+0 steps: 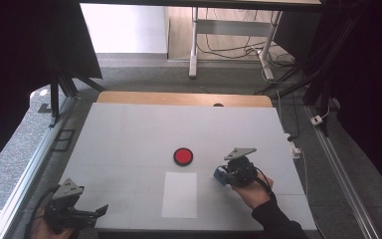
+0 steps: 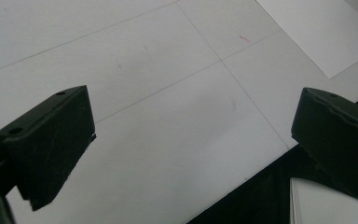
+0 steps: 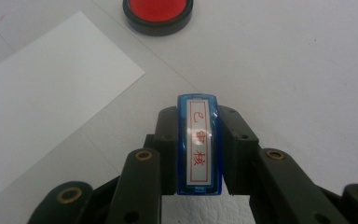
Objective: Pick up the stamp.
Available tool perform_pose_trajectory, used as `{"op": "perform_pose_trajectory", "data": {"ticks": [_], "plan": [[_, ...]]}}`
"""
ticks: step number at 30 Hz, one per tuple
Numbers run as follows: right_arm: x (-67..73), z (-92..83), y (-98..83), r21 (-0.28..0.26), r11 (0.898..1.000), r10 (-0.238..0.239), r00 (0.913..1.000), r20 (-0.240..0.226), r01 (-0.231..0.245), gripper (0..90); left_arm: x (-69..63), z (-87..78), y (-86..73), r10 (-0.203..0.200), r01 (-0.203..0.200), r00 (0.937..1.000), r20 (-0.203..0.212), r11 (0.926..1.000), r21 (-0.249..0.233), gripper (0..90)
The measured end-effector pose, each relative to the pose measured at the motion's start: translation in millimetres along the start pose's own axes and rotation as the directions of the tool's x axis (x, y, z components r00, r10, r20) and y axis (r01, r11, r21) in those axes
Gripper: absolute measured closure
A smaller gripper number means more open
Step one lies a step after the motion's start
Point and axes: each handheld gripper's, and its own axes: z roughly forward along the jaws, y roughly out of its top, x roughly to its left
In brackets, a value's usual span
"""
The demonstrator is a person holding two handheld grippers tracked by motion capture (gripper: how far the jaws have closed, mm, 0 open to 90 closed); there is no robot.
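The left hand-held gripper sits at the near left corner of the table, with its jaws spread wide and nothing between them. It hangs right by the near edge, so a small slip could bump it against that edge or take it off the table. Next comes the white paper, lying flat near the front edge. It is loose, so a push from the side could slide it or make it crooked. Just behind it sits the round red ink pad, a little apart from the paper. To the right, the right hand-held gripper is pinching a blue stamp tight between its jaws, low over the table and just beside the paper's right side. The stamp looks smooth, so it might tip or slip out if it is pressed down crooked, and then the mark could smear. There is lots of bare table at the back and on the far right for moving around.
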Motion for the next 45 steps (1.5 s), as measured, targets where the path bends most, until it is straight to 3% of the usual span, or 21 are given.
{"op": "perform_pose_trajectory", "data": {"ticks": [11,17,27,35,38,45], "plan": [[-3.2,-15.7,3.8,-0.069,0.998,-0.008,0.9997,-0.024,0.006,71.3,1.2,0.3,0.1,-0.005,0.005,0.9998,0.018,1.0,0.005,0.0],[-1.4,-26.8,9.3,-0.125,0.992,-0.017,0.998,-0.06,0.009,71.4,4.3,1.4,0.6,-0.016,0.015,0.9984,0.055,0.9998,0.016,0.0],[7.6,-35.8,21.9,-0.182,0.982,-0.067,0.9912,-0.114,0.045,71.3,5.2,2.1,0.9,-0.019,0.018,0.9974,0.069,0.9996,0.02,0.0],[17.1,-38.4,36.7,-0.216,0.973,-0.121,0.9788,-0.165,0.084,71.3,5.8,1.8,0.7,-0.014,0.013,0.9966,0.081,0.9998,0.018,0.0],[23.5,-37.3,45.9,-0.224,0.969,-0.154,0.9669,-0.204,0.107,71.3,5.6,1.9,0.8,-0.011,0.01,0.9966,0.082,0.9998,0.02,0.0],[30.2,-34.1,56.9,-0.242,0.961,-0.188,0.9565,-0.223,0.133,71.3,6.4,1.4,0.4,-0.014,0.013,0.996,0.089,0.9998,0.014,0.0]]}}
